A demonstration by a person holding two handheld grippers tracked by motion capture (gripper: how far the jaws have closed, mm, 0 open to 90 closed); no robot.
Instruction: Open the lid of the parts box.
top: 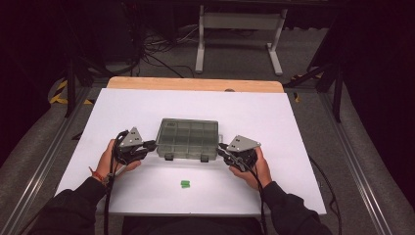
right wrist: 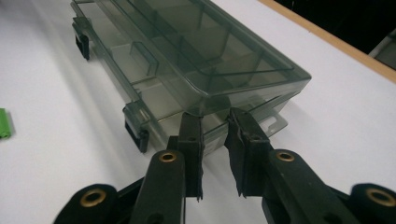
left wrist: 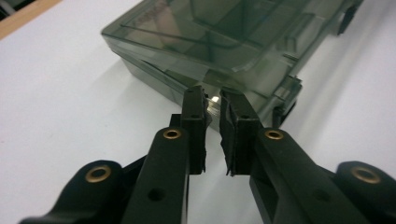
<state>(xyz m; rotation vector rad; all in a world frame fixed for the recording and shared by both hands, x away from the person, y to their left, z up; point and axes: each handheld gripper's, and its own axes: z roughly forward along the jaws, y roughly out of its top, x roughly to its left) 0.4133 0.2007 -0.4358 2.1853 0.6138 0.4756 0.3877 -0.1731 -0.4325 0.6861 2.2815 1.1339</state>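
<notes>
The smoky, see-through compartment box [top: 187, 139] lies flat near the middle of the white tabletop [top: 122, 112], its long front edge with two dark latches [top: 169, 157] turned toward the person, which puts both short ends within easy reach of a hand on each side. The left gripper [top: 148, 145] comes in at the box's left end and the right gripper [top: 222, 149] at its right end, a stance that looks meant to steady or lift the box evenly from both sides. In the left gripper view the jaws stand slightly apart, their tips right at the box's corner edge [left wrist: 212, 91]; whether the pads press on the rim cannot be told. The right gripper view shows much the same: a narrow gap between the jaws, tips at the lip of the box's end [right wrist: 219, 114], contact uncertain. The lid is down, though seemingly not fully seated, and faint divider walls show through the tinted plastic; the cells appear empty. A small green block [top: 185, 184] lies on the tabletop, well apart from the box, nearer the person.
</notes>
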